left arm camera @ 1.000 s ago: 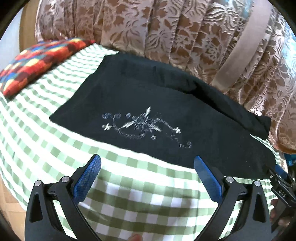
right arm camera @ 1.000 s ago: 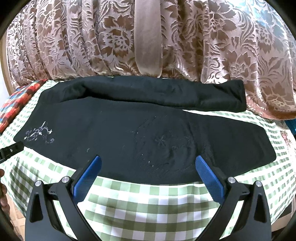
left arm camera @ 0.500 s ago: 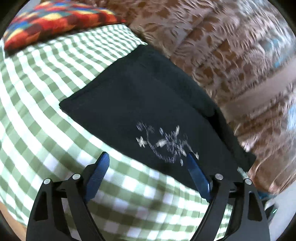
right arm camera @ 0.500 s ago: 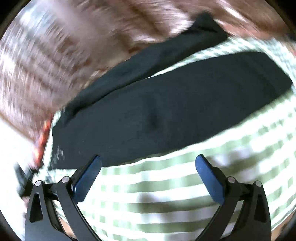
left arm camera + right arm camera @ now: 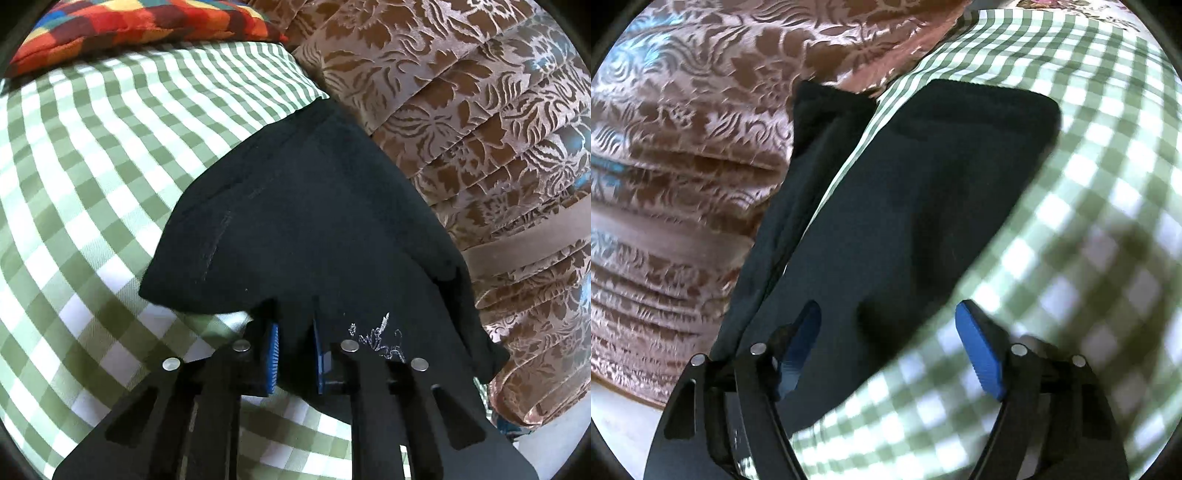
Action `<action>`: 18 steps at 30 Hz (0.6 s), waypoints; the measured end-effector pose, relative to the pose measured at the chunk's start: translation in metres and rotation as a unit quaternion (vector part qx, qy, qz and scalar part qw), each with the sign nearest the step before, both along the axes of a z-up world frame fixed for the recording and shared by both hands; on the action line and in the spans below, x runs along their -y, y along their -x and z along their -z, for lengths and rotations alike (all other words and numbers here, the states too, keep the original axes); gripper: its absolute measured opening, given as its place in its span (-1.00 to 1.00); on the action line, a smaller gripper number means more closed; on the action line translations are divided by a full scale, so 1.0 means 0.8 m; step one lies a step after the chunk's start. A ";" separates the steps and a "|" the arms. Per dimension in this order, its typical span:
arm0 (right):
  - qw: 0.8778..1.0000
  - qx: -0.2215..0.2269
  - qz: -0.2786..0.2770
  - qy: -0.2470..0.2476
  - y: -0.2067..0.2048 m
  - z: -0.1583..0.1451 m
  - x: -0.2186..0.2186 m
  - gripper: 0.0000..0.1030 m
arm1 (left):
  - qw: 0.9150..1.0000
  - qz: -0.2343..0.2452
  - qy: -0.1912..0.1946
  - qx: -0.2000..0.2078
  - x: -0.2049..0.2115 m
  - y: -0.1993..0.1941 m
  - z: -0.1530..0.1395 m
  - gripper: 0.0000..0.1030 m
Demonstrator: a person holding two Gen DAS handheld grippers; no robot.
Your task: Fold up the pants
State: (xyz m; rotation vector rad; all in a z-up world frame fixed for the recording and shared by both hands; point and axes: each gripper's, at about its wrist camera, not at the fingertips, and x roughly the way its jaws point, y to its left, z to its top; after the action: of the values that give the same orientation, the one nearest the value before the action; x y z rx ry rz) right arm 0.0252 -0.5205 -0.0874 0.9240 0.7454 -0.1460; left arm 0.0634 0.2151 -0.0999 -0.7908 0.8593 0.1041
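Left wrist: claw [image 5: 294, 352] seemingly pinching pants [image 5: 314, 229]

Left claw [image 5: 294, 354] closing, clamped; right claw [image 5: 886, 350] wide, closing.

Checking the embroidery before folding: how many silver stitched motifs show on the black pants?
1. It sits on the black pants just right of the left tongs, near the pinched edge. The right wrist view is blurred, and folds may hide others.
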 end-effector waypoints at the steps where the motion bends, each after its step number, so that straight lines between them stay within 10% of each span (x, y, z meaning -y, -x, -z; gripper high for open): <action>1: 1.000 -0.005 0.006 0.007 -0.010 -0.002 0.002 0.15 | 1.000 0.002 -0.010 0.002 0.003 0.000 -0.005 -0.78; 2: 1.000 -0.010 0.011 0.012 -0.012 0.002 0.010 -0.26 | 1.000 0.005 -0.017 0.005 0.004 0.002 -0.009 -0.79; 5: 0.999 -0.027 0.014 0.020 -0.018 0.007 0.019 -0.68 | 0.999 0.014 -0.034 0.011 0.006 0.008 -0.023 -0.80; 18: 0.995 -0.040 -0.025 0.093 0.059 -0.037 0.001 -0.76 | 0.997 0.044 -0.070 0.006 -0.003 0.067 -0.076 -0.81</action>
State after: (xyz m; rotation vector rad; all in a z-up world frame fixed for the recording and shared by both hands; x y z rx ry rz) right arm -0.0221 -0.5216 -0.0576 0.7245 0.8148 -0.2064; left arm 0.0096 0.2172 -0.0390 -0.6212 0.8649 0.0799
